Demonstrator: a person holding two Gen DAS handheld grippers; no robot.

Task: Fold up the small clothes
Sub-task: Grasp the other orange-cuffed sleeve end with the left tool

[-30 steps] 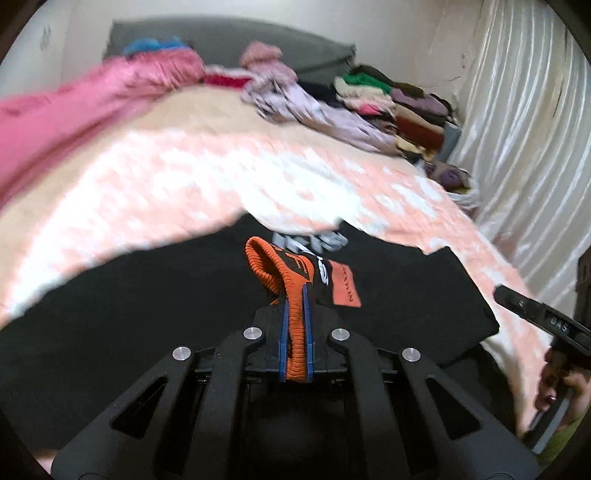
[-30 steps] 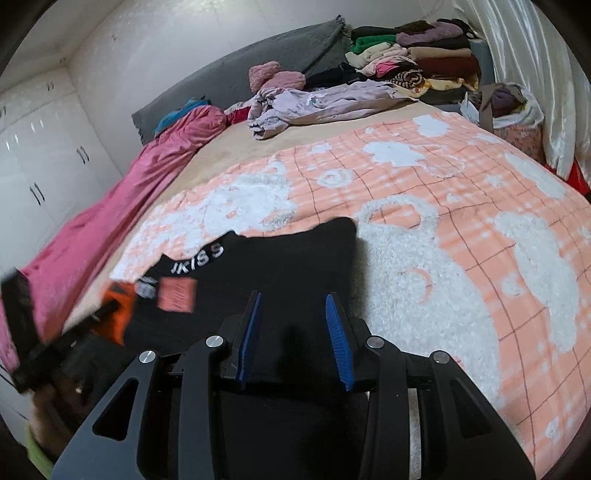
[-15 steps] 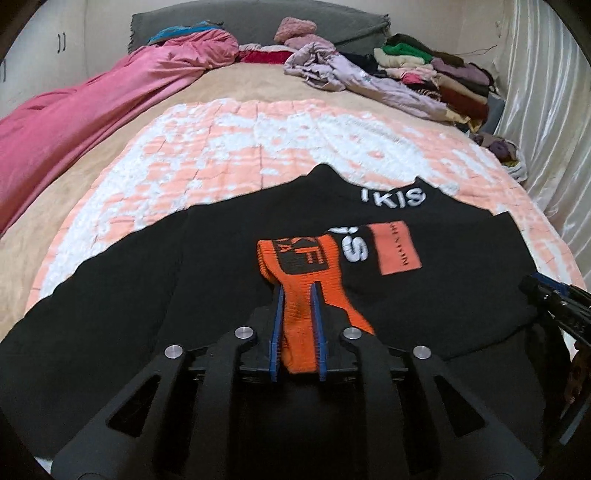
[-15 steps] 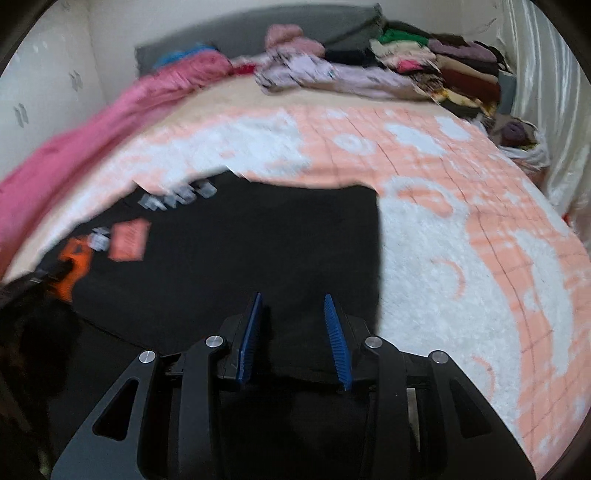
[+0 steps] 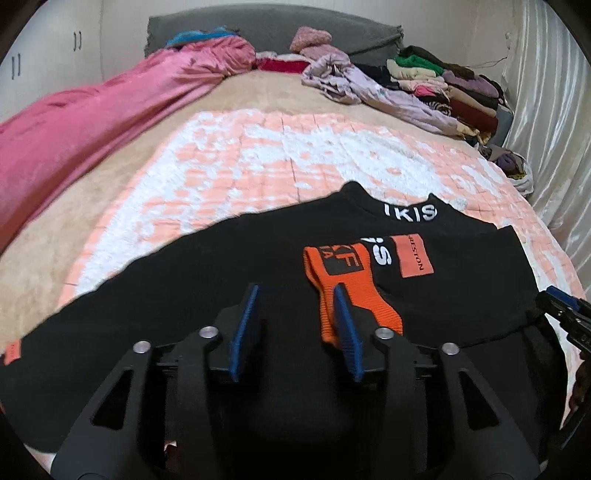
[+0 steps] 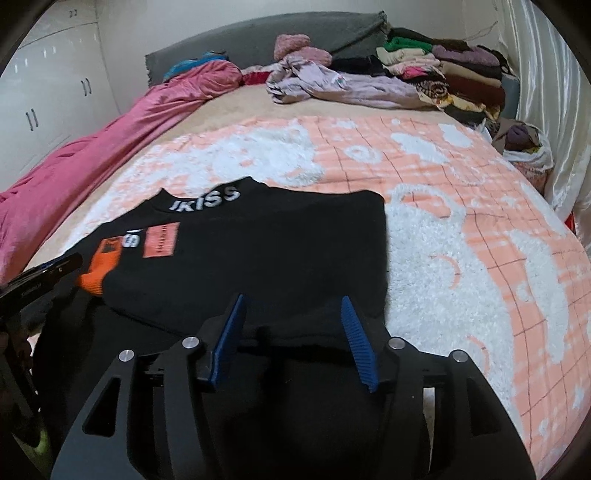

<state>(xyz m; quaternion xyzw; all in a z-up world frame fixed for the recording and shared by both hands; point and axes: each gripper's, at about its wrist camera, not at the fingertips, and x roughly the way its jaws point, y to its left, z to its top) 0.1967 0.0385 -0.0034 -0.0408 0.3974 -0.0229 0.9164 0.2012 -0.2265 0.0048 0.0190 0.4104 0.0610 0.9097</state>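
A black sweater [image 5: 221, 280] with white "IKISS" on its collar lies on the peach-and-white blanket [image 5: 280, 155], one sleeve folded across its chest. The sleeve's orange cuff [image 5: 347, 280] rests on the sweater against the right blue pad [image 5: 347, 332]. My left gripper [image 5: 295, 317] is opening, with only black cloth under the gap between its fingers. In the right wrist view, my right gripper [image 6: 293, 332] is opening too, over the sweater's [image 6: 277, 251] near edge without pinching it. The left gripper [image 6: 40, 273] shows at the left edge beside the orange cuff [image 6: 99, 269].
A pink quilt [image 5: 92, 122] runs along the bed's left side. A lilac garment heap [image 6: 332, 83] and a stack of folded clothes [image 6: 443, 70] sit by the grey headboard [image 5: 266, 26]. A curtain [image 6: 554, 110] and a bag [image 6: 528, 147] border the right. White cupboards [image 6: 48, 92] stand on the left.
The left gripper's jaws let go of the orange cuff, which now lies flat on the sweater. The right gripper's jaws spread wider. Both grippers came lower toward the bed.
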